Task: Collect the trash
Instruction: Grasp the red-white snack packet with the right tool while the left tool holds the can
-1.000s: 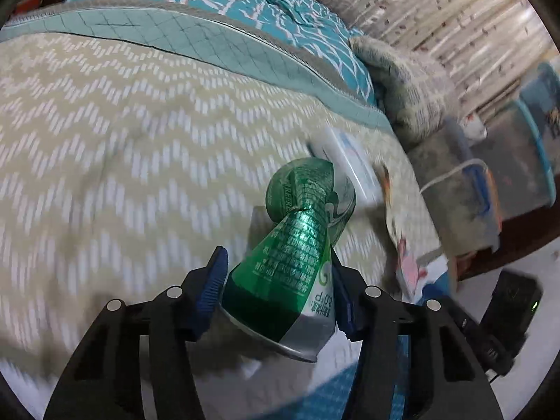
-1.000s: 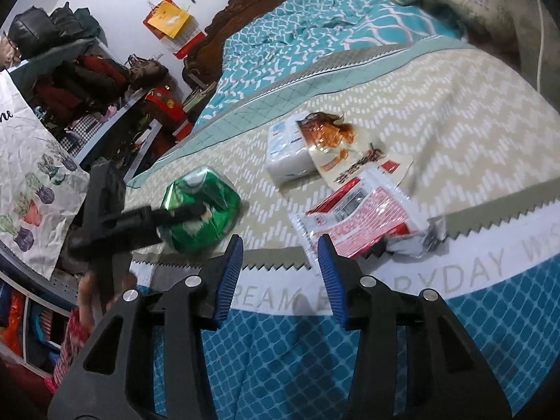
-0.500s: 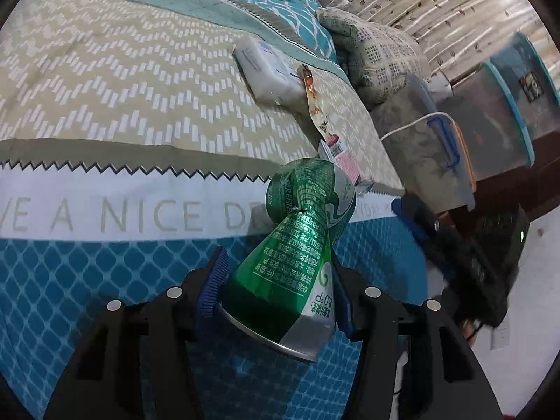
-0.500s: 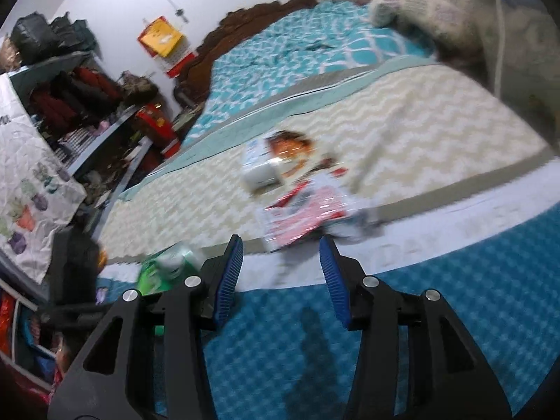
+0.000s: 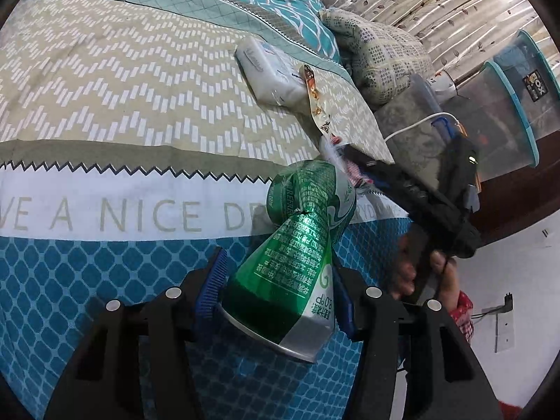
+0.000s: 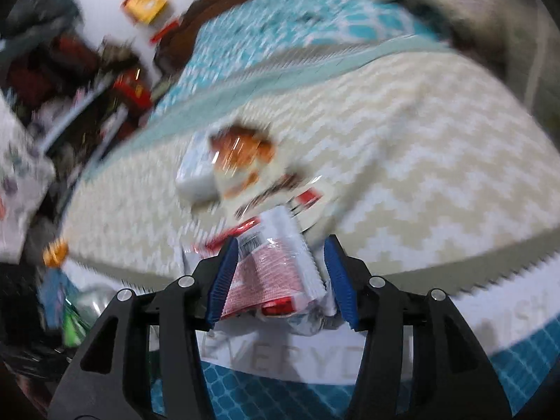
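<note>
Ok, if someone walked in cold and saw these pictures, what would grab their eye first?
Probably the crushed green can, clamped in the left hand-held gripper above the patterned bedspread. Next, the red-and-white wrapper lying between the fingers of the right hand-held gripper, in a blurred view, with a white packet beyond it.

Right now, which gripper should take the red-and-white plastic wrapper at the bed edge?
Right. The right gripper is open with the red-and-white plastic wrapper already between its blue pads. The left gripper is shut on the crushed green can.
</note>
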Demonstrator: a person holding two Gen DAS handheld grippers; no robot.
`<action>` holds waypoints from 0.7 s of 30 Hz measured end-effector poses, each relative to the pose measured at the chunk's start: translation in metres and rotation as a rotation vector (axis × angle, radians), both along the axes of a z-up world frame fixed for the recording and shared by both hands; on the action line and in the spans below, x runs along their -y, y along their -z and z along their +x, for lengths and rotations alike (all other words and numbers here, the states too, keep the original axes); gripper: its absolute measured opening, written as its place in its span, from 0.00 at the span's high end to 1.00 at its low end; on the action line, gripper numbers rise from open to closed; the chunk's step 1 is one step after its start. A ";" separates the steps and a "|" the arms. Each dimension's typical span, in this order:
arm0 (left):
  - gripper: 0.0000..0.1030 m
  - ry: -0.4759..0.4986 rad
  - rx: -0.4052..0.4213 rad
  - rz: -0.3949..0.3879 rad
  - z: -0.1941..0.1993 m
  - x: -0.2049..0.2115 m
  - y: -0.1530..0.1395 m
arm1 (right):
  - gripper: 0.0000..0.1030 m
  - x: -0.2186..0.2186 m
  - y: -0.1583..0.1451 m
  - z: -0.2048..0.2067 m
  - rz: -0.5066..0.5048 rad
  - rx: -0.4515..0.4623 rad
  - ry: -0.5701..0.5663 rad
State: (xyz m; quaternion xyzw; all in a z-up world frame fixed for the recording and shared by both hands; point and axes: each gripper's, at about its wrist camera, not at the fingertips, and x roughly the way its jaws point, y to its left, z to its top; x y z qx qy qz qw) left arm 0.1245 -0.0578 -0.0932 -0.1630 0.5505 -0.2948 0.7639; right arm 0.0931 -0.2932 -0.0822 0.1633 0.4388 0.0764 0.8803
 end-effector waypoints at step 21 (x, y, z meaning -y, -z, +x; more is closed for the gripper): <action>0.50 0.111 -0.020 -0.045 -0.013 0.041 -0.005 | 0.87 0.056 -0.018 -0.123 0.188 0.088 0.156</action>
